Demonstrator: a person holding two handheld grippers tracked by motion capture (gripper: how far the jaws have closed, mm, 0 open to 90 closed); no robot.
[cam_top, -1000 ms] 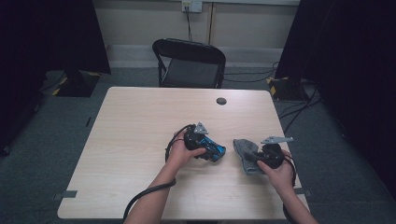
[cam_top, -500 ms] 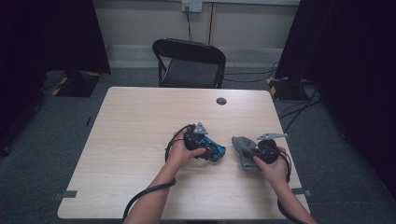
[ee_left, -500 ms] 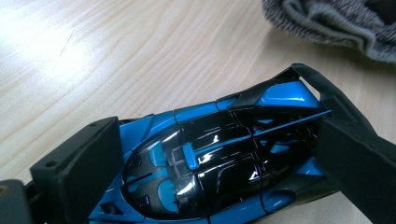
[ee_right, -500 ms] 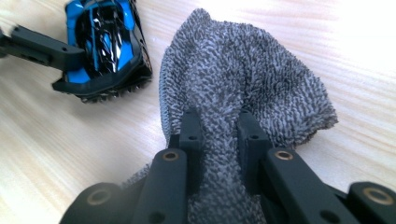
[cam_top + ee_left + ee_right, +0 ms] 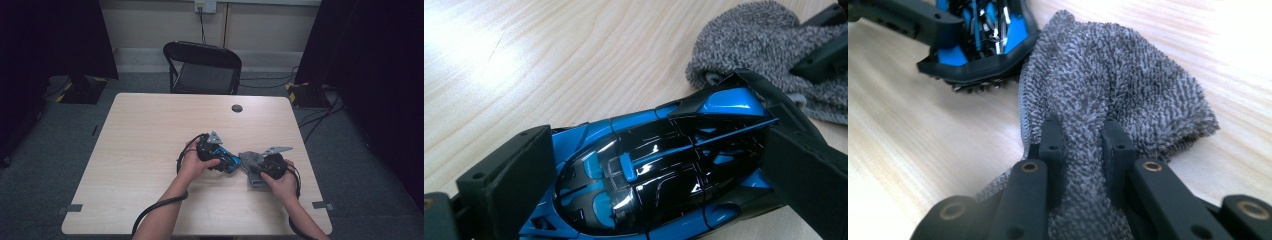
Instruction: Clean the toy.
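Left hand-held gripper (image 5: 644,185) clamped across toy car (image 5: 654,170), lower centre; right hand-held gripper (image 5: 1083,145) pinching cloth (image 5: 1113,85), touching car nose, upper right.

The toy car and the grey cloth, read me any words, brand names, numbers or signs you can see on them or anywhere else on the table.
No readable text anywhere.
Blue and black toy car: glossy panels, no lettering or number visible.
Grey cloth: plain terry, no tag or label visible.
Table: bare wood grain, no markings.
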